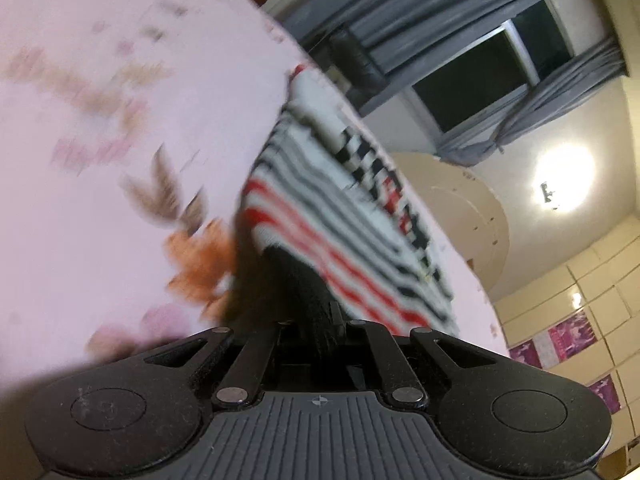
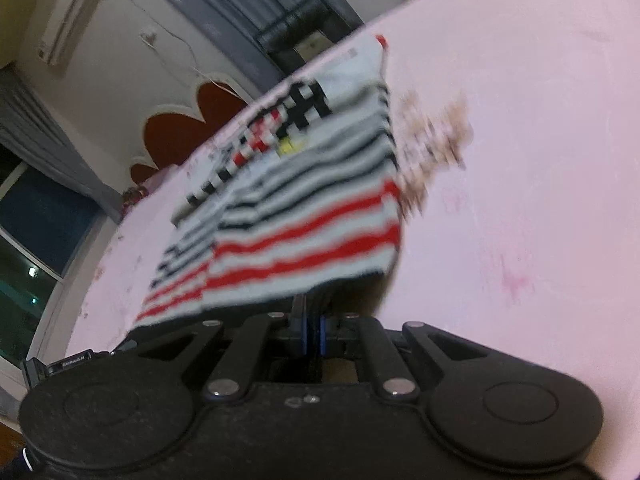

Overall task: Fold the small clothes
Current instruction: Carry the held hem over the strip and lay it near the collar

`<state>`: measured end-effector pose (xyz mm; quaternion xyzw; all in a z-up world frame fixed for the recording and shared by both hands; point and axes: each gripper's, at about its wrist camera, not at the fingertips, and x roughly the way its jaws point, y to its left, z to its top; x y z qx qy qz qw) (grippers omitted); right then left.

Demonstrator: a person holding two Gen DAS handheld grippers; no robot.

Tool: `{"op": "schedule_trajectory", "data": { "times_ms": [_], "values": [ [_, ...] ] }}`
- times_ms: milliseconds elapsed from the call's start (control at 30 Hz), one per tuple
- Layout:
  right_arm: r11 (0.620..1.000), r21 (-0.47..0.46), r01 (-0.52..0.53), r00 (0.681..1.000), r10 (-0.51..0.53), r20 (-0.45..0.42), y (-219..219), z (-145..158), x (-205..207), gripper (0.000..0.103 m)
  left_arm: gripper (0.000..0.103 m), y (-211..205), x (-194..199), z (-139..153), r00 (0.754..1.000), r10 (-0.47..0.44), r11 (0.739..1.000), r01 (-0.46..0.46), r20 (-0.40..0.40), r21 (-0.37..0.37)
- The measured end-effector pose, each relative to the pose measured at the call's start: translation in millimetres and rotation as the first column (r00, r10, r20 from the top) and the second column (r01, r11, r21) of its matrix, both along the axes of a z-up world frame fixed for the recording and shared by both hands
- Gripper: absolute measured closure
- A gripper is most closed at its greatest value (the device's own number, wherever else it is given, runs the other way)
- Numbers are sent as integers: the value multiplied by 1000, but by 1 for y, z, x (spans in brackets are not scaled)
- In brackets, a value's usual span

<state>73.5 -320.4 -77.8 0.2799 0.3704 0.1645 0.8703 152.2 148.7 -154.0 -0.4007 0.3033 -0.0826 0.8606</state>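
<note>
Both grippers clenched on the striped garment

You hold the striped knit garment (image 1: 340, 216) over the pink floral sheet (image 1: 100, 160). Your left gripper (image 1: 320, 312) and right gripper (image 2: 312, 312) each pinch its near hem; its length runs away from you. No writing is legible.

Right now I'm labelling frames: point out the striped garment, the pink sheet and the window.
striped garment (image 2: 304, 224), right wrist view, red-striped lower part.
pink sheet (image 2: 520, 160), right wrist view, bare area.
window (image 1: 472, 84), left wrist view, dark pane.
</note>
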Motion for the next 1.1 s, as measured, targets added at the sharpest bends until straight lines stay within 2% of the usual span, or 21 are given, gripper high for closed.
{"op": "schedule_trajectory", "data": {
  "times_ms": [100,267,400,533,600,667,800,933,1000,1033,1067,1100],
  "values": [
    [1000,-24,-10,998,12,65,1,23,17,97,99,3,16,24,999,-4,1000,3,54,21],
    [997,-71,2,990,8,142,7,53,67,97,99,4,77,70,993,-34,996,25,110,85],
    [996,-75,43,985,-29,172,6,72,129,97,99,4,153,89,992,-63,992,51,110,112],
    [996,-38,80,986,-73,152,0,79,210,97,99,8,242,91,993,-88,990,79,80,116],
    [996,-23,87,988,-84,127,0,72,251,97,99,11,285,84,993,-105,990,98,62,106],
    [995,-4,99,991,-98,93,-1,60,293,97,99,12,325,73,992,-120,985,115,34,125],
    [993,2,122,992,-122,16,-1,26,358,97,99,14,379,46,991,-129,984,131,-22,119],
    [992,6,124,991,-124,-41,0,-7,399,96,98,7,404,36,974,-219,970,212,52,120],
    [994,22,111,994,-111,-13,-1,-11,403,91,87,6,409,36,970,-230,968,220,81,122],
    [993,24,118,993,-118,2,-2,-11,403,81,62,6,409,36,969,-223,970,211,101,123],
    [991,31,133,991,-133,23,-4,-9,401,76,28,6,408,38,973,-195,974,177,124,144],
    [989,32,147,988,-148,49,-6,-6,397,62,18,6,403,43,975,-158,975,129,157,180]
  ]
}}
